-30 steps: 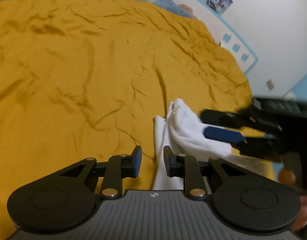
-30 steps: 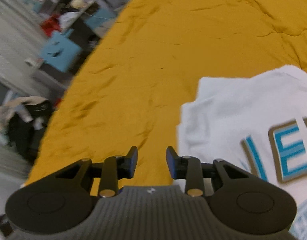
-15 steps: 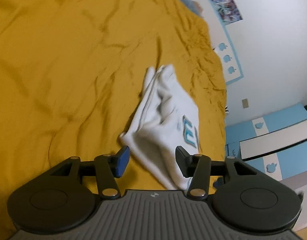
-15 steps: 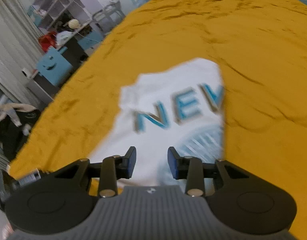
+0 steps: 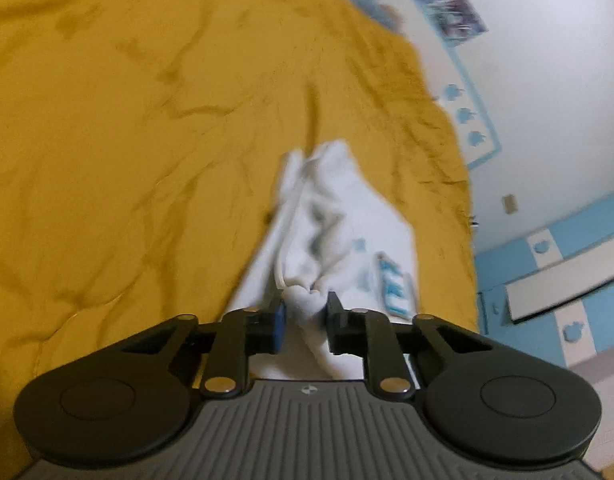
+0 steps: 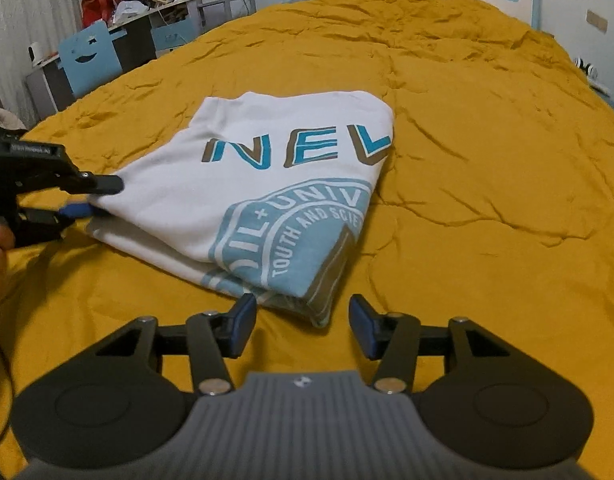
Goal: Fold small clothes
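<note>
A white T-shirt [image 6: 267,184] with blue lettering and a round blue print lies folded on the yellow bedspread [image 6: 487,200]. In the left wrist view the shirt [image 5: 339,232] runs away from my left gripper [image 5: 305,316], whose jaws stand on either side of a bunched fold at the shirt's near corner. The right wrist view shows that left gripper [image 6: 93,198] at the shirt's left corner, one finger above and one below the cloth. My right gripper [image 6: 301,326] is open and empty, just in front of the shirt's near folded corner.
The bedspread [image 5: 127,160] is wrinkled and spreads wide around the shirt. A blue chair [image 6: 91,58] and a cluttered desk [image 6: 147,12] stand beyond the bed's far left side. A white wall [image 5: 547,80] with blue trim lies to the right.
The right gripper has drawn back and opened wider, with the whole shirt now in front of it. The left gripper has moved onto the shirt's corner and its jaws have narrowed around the cloth.
</note>
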Tool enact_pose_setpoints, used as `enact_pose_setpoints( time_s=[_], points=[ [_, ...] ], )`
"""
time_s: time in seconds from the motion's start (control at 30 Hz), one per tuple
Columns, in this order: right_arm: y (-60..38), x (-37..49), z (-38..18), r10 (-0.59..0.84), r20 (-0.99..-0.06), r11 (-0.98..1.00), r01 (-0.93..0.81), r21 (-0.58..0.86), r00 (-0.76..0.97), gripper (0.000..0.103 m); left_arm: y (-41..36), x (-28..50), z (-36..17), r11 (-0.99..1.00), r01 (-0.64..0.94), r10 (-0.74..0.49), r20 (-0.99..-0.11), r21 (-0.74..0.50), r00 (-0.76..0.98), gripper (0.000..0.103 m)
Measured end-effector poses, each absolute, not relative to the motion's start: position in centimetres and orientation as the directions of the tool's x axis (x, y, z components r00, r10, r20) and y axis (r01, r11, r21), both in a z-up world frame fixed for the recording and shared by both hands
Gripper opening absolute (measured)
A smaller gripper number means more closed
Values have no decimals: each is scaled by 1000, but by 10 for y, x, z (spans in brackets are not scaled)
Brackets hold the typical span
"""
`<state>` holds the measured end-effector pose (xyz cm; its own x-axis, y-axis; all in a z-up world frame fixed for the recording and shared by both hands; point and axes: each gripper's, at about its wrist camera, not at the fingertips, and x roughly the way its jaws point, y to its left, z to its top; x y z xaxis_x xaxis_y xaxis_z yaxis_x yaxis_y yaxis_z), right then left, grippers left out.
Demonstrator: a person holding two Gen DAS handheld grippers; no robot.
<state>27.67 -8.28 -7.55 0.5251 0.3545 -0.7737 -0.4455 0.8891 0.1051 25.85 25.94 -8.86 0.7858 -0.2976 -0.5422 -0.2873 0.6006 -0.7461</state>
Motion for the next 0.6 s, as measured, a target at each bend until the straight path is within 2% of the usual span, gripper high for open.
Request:
enact_pose_setpoints(
  time_s=[0.1, 0.13, 0.2, 0.37, 0.6],
  points=[
    [-80, 279, -78, 331, -769, 894, -443, 70, 547, 33, 250, 250, -61, 673, -233, -263, -522, -702, 811, 17],
    [-81, 281, -79, 332, -765, 898, -432, 77, 553, 21, 248, 249, -56, 690, -232, -250, -526, -686, 813, 16],
    [-85, 286, -78, 351, -754, 904, -410, 119, 555, 8, 245, 248, -54, 730, -241, -221, -554, -639, 802, 16],
    [-81, 284, -84, 332, -790, 893, -442, 87, 516, 2, 249, 249, -90, 762, -336, -162, -665, -554, 729, 16],
    [-87, 283, -108, 318, -805, 905, -414, 100, 501, 0, 244, 243, -114, 797, -357, -127, -712, -488, 690, 16]
  ],
)
